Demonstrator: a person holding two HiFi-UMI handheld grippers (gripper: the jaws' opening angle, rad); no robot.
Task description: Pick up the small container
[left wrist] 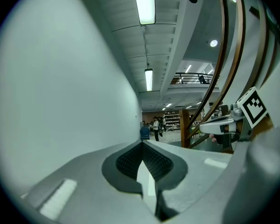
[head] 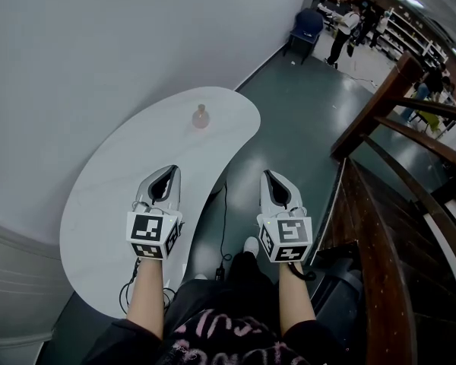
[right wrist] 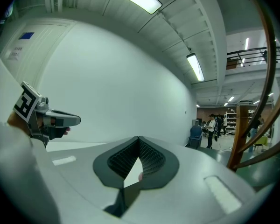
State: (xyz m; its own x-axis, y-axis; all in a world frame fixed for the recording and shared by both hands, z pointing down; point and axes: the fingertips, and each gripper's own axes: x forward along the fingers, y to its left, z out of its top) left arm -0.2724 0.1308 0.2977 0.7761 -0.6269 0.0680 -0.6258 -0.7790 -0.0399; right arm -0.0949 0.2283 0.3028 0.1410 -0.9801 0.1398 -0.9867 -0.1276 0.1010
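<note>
Small container [head: 201, 116], pinkish w/ a narrow top, stands upright on the white curved desk [head: 121, 181], toward its far end and near the wall-side edge. Nothing touches it; it's alone on the desk top.

Left claw [head: 167, 177] hovers over the desk's near-middle, well short of the container, tips pointing roughly its way. In the left gripper view that claw [left wrist: 142, 146] is clenched: jaws meet at the tips, only the gap betw. the ribbed pads behind them, nothing held.

Right claw [head: 272, 179] hangs beside the desk, over the dark floor [head: 304, 128], approx. level w/ the left one and apart from it. In the right gripper view it [right wrist: 138, 141] is clenched too, tips together, nothing gripped.

A black cable [head: 222, 226] runs along the floor betw. the two arms. A wooden stair railing [head: 380, 105] rises at right. Far back there's a blue chair [head: 308, 25] and a few people standing nr shelves.
</note>
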